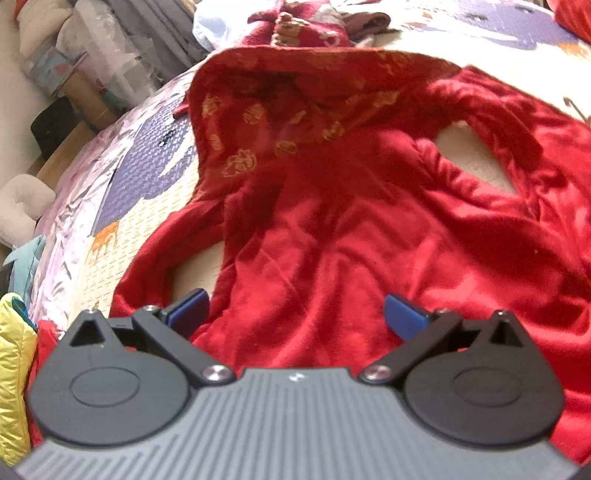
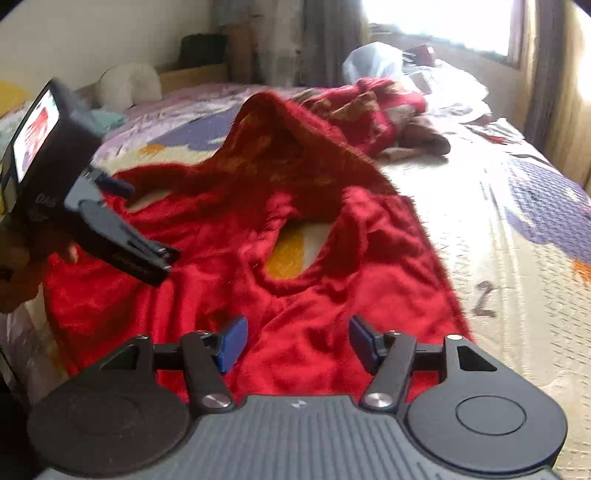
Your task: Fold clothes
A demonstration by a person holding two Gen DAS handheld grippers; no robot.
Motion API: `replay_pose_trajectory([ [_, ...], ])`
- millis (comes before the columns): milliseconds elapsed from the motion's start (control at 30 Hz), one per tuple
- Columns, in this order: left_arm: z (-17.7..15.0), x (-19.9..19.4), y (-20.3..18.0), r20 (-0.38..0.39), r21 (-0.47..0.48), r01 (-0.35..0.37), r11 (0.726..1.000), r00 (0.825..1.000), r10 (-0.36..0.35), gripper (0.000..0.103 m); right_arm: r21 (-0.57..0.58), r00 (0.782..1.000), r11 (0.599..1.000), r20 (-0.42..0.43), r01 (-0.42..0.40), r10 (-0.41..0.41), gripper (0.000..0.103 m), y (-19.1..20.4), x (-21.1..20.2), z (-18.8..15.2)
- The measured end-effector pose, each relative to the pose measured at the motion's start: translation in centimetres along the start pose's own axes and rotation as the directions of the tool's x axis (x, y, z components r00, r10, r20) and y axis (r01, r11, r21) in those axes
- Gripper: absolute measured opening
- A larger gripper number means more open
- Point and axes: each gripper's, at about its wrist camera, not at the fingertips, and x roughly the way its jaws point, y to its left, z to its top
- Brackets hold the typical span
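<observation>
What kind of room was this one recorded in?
Most likely a bedroom: a red garment lies spread on a bed with a patterned quilt, beside a curtained window and a stuffed toy.

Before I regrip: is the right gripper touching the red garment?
Apart. Right wrist view: right gripper is open, pads clear of the red garment spread below.

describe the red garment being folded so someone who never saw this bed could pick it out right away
Start at the bed with its cream and purple patterned cover. The red fleece garment is spread across the near part, right in front of both grippers. Unlike the bunched red and tan knit heap lying further back, it is plain plush red, with one edge turned over to show a gold-patterned lining.
</observation>
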Motion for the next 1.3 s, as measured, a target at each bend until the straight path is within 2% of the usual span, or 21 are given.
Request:
replay_pose_trajectory([
  [100,-0.2,-0.1,0.2,-0.005,-0.008,-0.009,1.0,1.0,0.009,0.103,0.062,0.999,0.998,-0.006,0.032,-0.031,0.066,-1.6,-0.4,0.2],
  [200,-0.7,0.4,0.3,-0.031,-0.005,-0.018,1.0,0.999,0.017,0.103,0.093,0.997,0.995,-0.058,0.047,-0.042,0.066,-2.6,-0.1,-0.1],
  [467,-1.1,0.6,0.0,-0.037,0.013,-0.024,1.0,0.999,0.025,0.103,0.079,0.994,0.997,-0.104,0.021,-0.013,0.065,-3.4,-0.2,-0.9],
  [567,-0.9,0.3,0.2,-0.031,-0.003,-0.024,1.0,0.999,0.023,0.103,0.15,1.0,0.988,-0.022,0.025,-0.022,0.066,-5.7,-2.6,0.0],
  [633,-0.7,0.0,0.3,-0.017,-0.01,-0.018,1.0,1.0,0.018,0.103,0.191,0.998,0.98,-0.012,0.059,-0.057,0.066,-7.5,-3.4,0.1],
  [700,-0.4,-0.5,0.2,0.002,-0.013,-0.009,1.0,1.0,0.009,0.103,0.223,0.996,0.971,-0.037,0.082,-0.076,0.065,-8.7,-3.3,-0.4],
  [933,0.5,-1.5,-1.0,0.051,0.001,0.029,1.0,0.998,-0.029,0.103,0.206,0.991,0.972,-0.098,0.115,-0.097,0.06,-9.5,-3.3,-1.5],
  [1067,0.8,-1.6,-1.9,0.06,0.022,0.032,0.999,0.998,-0.034,0.103,0.253,0.985,0.955,-0.112,0.156,-0.131,0.06,-10.7,-4.0,-2.3],
  [1300,1.2,-1.4,-2.7,0.057,0.029,0.037,0.999,0.998,-0.039,0.103,0.371,0.979,0.912,-0.163,0.177,-0.124,0.06,-12.9,-4.5,-4.2],
])
